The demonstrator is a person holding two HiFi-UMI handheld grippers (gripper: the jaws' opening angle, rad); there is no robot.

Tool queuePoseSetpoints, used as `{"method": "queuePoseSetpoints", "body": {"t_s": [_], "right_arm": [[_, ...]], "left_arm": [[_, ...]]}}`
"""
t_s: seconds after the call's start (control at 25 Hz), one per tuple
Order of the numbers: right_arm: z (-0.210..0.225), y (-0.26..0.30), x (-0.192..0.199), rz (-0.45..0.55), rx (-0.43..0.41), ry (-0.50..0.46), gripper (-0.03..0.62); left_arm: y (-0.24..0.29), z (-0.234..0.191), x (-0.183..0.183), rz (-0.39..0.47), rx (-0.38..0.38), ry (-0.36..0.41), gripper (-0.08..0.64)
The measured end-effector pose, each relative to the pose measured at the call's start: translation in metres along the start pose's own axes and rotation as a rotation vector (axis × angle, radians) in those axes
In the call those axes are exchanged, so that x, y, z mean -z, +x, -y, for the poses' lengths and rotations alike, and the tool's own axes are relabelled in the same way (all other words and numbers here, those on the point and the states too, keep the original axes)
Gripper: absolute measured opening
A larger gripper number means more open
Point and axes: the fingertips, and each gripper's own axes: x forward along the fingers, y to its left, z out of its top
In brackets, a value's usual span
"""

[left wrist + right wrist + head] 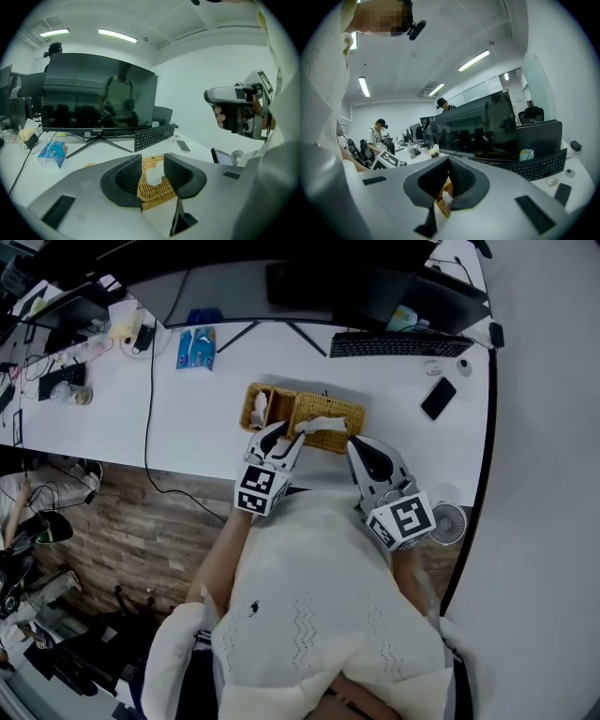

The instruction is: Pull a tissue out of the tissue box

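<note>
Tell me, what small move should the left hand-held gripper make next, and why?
Probably ease the left hand-held gripper a little further down toward the tissue, so that its jaws stand on either side of it, ready to close. The jaws are open, and the tissue sticking up from the wicker tissue box shows in the gap between them, not yet pinched.

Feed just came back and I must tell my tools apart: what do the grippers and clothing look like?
Left gripper and right gripper match: pale grey shells, black ribbed pads, each bearing a white cube of black square markers. No cables show. The person wears a cream knit top.
</note>
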Motion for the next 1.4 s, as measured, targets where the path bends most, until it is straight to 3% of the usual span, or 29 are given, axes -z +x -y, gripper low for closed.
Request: {"method": "queuePoseSetpoints", "body": {"t_s": [0.84, 1.24, 1.32, 1.4], "right_arm": [[0.012, -0.003, 0.009, -0.021, 0.011, 0.017, 0.002], [0.015, -0.003, 0.011, -0.024, 0.013, 0.006, 0.002], [0.014, -0.003, 0.013, -0.027, 0.015, 0.006, 0.002], [0.012, -0.004, 0.014, -0.031, 0.018, 0.005, 0.002]], "left_arm": [[0.025, 0.004, 0.042, -0.135, 0.028, -0.010, 0.167], [0.037, -0.004, 0.048, -0.142, 0.029, -0.107, 0.166], [0.037, -0.003, 0.050, -0.149, 0.036, -0.113, 0.142], [0.035, -0.002, 0.051, -0.152, 0.029, -0.105, 0.055]]}}
